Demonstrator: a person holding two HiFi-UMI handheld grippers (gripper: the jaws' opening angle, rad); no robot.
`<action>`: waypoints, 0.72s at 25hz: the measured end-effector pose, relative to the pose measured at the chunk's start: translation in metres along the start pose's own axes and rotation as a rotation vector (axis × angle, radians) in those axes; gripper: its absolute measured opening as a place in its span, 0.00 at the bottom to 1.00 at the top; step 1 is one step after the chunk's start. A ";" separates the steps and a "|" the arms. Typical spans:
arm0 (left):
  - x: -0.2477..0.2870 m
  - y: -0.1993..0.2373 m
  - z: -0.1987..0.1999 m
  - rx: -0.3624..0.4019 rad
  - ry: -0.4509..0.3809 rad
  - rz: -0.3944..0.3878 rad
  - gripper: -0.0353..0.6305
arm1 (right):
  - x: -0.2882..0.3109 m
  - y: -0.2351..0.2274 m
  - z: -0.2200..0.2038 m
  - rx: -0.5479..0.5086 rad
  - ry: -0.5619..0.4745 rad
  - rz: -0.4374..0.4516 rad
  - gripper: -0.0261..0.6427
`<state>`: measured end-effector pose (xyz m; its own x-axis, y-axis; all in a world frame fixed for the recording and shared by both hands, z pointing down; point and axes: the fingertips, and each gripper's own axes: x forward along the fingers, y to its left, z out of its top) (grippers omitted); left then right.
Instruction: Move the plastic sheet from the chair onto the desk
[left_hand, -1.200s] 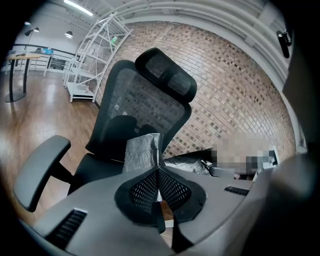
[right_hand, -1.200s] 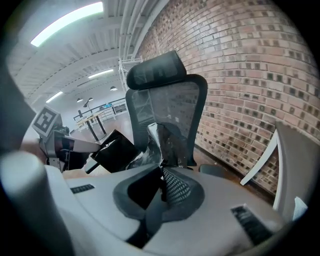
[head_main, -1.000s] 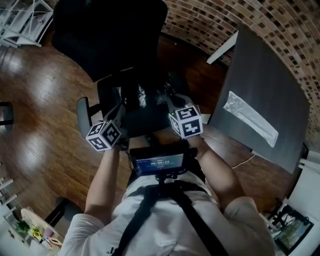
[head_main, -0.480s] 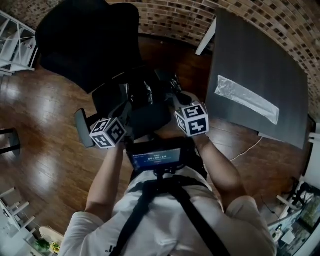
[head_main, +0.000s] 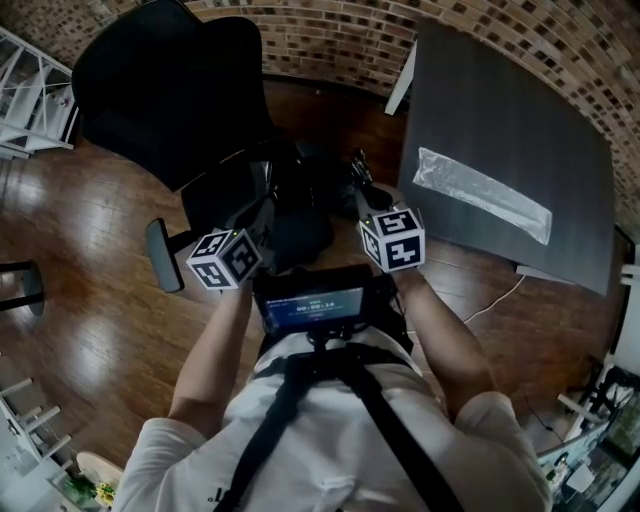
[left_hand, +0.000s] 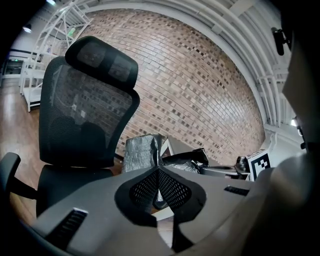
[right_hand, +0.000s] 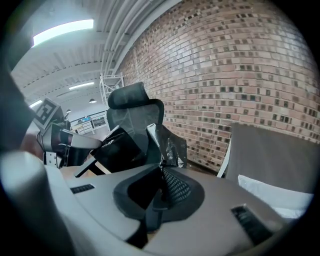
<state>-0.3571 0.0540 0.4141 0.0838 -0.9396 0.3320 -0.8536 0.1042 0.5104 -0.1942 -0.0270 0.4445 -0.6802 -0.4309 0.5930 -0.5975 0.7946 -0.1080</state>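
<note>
The left gripper (left_hand: 158, 169) has its jaws pressed together on a crumpled grey fold of the plastic sheet (left_hand: 141, 151), which stands up just past the tips; the right gripper (right_hand: 161, 167) is likewise clamped on a dark, glossy corner of the same sheet, so the sheet hangs bunched between the two tools; in the head view this bundle sits just off the desk's (head_main: 520, 110) left edge, not over its top, and no part of it touches the desk; the chair (head_main: 170, 90) stands further from the desk on that same side, its seat dark beneath the bundle, and I cannot tell whether a trailing end of the sheet brushes the seat; on the desk itself lies a pale, translucent plastic packet (head_main: 482, 195), flat, in the middle of the grey top; beyond the desk runs a brick wall (head_main: 330, 40), and wooden floor (head_main: 80, 260) spreads on the chair's side; judging from this, the pick-up looks done and the sheet appears lifted from the chair, roughly halfway through; what is left is to carry it across over the desk, lower it onto a bare part beside the packet, and let both grips go.
</note>
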 end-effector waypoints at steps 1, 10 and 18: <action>0.002 -0.008 -0.003 0.002 0.002 -0.003 0.06 | -0.005 -0.005 0.000 0.001 -0.005 -0.002 0.05; 0.033 -0.093 -0.028 0.045 0.036 -0.049 0.06 | -0.064 -0.078 -0.012 0.045 -0.049 -0.046 0.05; 0.075 -0.171 -0.062 0.075 0.077 -0.089 0.06 | -0.121 -0.159 -0.042 0.093 -0.064 -0.109 0.05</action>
<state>-0.1730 -0.0135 0.4011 0.1973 -0.9160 0.3493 -0.8770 -0.0057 0.4804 0.0008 -0.0833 0.4232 -0.6327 -0.5413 0.5538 -0.7043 0.6995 -0.1209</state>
